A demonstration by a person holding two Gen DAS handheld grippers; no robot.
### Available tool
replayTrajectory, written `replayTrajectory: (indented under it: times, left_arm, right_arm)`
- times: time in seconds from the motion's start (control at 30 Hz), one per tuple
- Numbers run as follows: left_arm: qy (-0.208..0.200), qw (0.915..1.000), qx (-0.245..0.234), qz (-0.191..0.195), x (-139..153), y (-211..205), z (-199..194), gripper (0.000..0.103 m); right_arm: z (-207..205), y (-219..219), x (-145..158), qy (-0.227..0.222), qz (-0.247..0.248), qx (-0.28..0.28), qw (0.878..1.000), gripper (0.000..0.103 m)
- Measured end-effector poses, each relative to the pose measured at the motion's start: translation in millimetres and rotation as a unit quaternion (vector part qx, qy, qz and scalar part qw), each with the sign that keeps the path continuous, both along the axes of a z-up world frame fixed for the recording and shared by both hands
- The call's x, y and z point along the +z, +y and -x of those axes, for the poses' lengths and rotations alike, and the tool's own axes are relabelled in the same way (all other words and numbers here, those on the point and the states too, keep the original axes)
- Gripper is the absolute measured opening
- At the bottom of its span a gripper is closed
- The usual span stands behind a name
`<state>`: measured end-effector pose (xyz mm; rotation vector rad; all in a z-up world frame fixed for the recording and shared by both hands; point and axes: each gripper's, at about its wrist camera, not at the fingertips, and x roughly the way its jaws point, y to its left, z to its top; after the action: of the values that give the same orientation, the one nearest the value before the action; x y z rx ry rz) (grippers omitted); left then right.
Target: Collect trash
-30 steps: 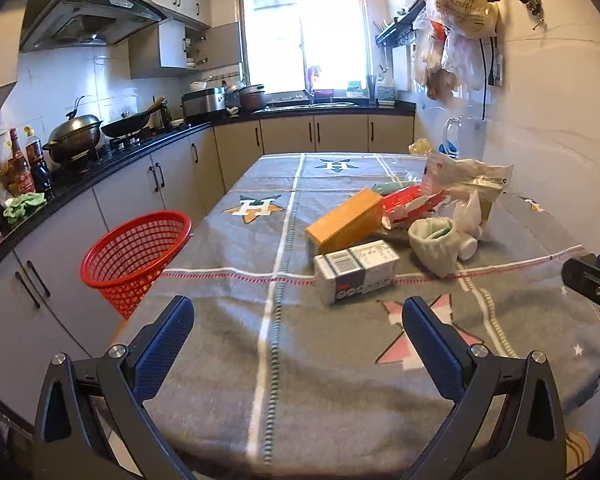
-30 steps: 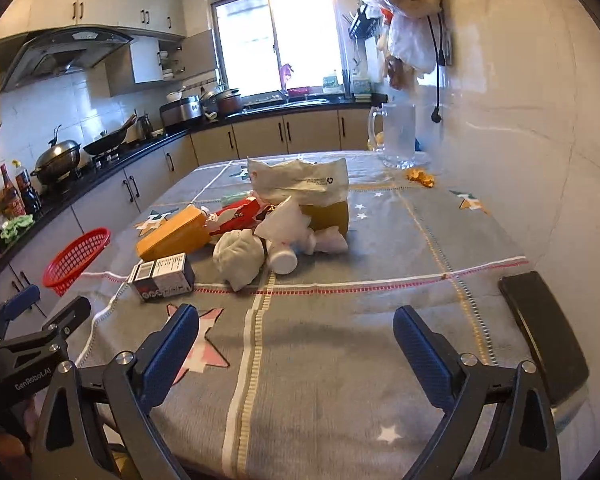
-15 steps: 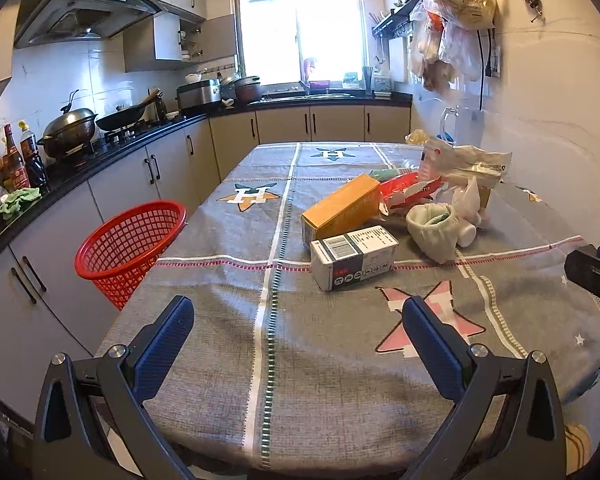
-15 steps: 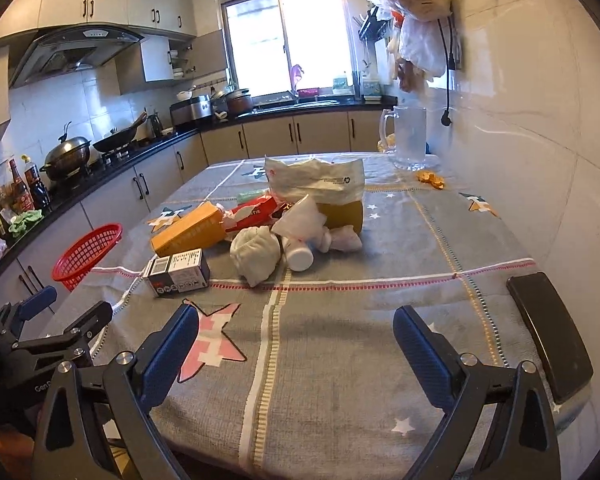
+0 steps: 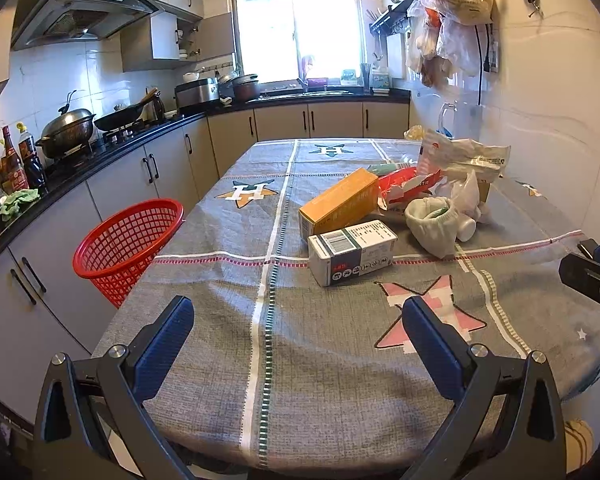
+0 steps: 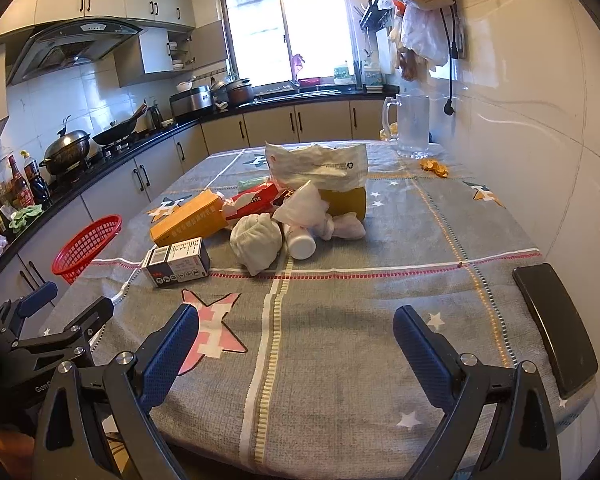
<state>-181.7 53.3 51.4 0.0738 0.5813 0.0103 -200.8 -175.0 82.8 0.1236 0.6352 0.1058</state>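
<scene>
Left wrist view: the left gripper [image 5: 298, 334] hangs at the lower frame, jaws wide and empty, the trash pile [image 5: 400, 204] right of centre and a red basket [image 5: 128, 240] at left. Right wrist view: the right gripper [image 6: 296, 342] likewise gapes empty low over the surface [image 6: 380, 312]; the trash sits mid-frame.
</scene>
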Motion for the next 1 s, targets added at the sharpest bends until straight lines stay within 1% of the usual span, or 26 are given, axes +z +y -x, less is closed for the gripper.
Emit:
replayTrajectory:
  times: [0.77, 1.0]
  left_arm:
    - [0.006, 1.0, -0.003, -0.005, -4.4, -1.0, -0.7, 0.103]
    - [0.014, 0.9999, -0.004, -0.008, -8.2, 0.2, -3.9, 0.103]
  right_arm:
    - [-4.0, 5.1, -4.3, 0.012, -0.003, 0.015, 1.0, 0.1]
    - [-9.8, 7.2, -6.9, 0.019, -0.007, 0.025, 0.999, 0.099]
